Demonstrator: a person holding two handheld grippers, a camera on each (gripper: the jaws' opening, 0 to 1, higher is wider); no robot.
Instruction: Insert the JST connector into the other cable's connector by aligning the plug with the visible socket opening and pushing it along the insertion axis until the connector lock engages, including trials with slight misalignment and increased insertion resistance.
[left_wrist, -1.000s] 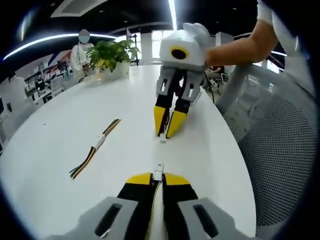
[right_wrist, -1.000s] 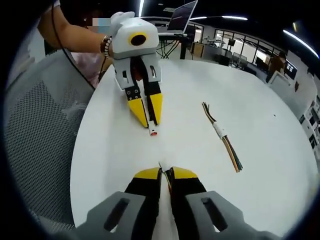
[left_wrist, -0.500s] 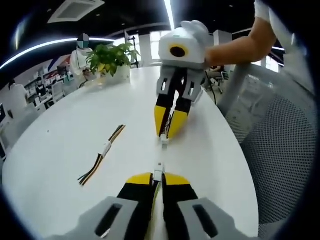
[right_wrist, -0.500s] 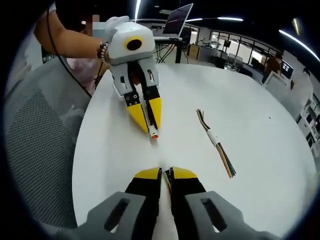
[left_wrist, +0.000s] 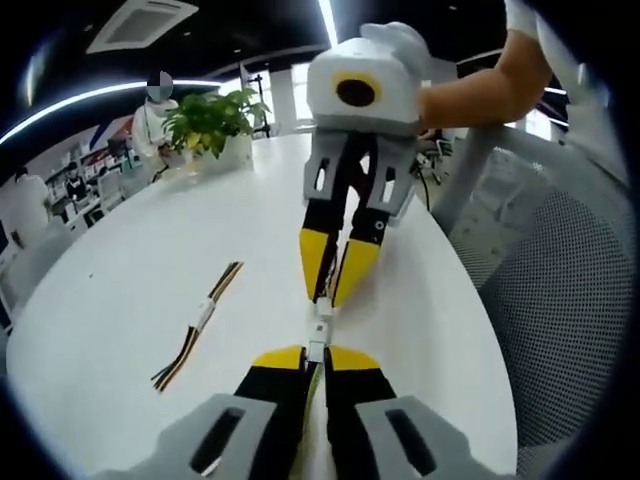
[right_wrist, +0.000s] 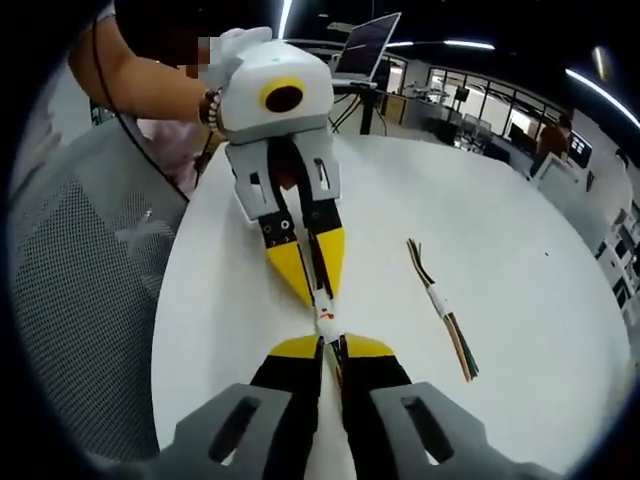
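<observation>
Fingertips first: in the left gripper view, the left gripper (left_wrist: 314, 357) rises from the bottom centre with its yellow-tipped jaws pinched on a small white connector (left_wrist: 317, 346), whose nose sticks up past the tips. Coming down from the upper middle of the frame is the right gripper (left_wrist: 333, 290), jaws likewise nipped together on the other connector (left_wrist: 323, 309). The two white pieces sit nose to nose just below centre, touching or nearly so; I cannot tell whether one has entered the other. Both lie along one near-vertical line in the frame, tip facing tip, so the push would run straight along that line. A spare bundle of coloured wires (left_wrist: 196, 325) lies on the white table (left_wrist: 120, 260) at lower left, well apart, and a potted plant (left_wrist: 212, 120) stands at upper left.

In the right gripper view the picture mirrors: the right gripper (right_wrist: 331, 347) at bottom centre, clamped on its connector (right_wrist: 326, 335); the left gripper (right_wrist: 317, 290) reaching down from upper left, closed on its own connector (right_wrist: 324, 313). The pieces meet just above the near jaws, with the left gripper leaning slightly from the upper left, so I judge a small angle between the axes. The wire bundle (right_wrist: 444, 311) lies to the right.
</observation>
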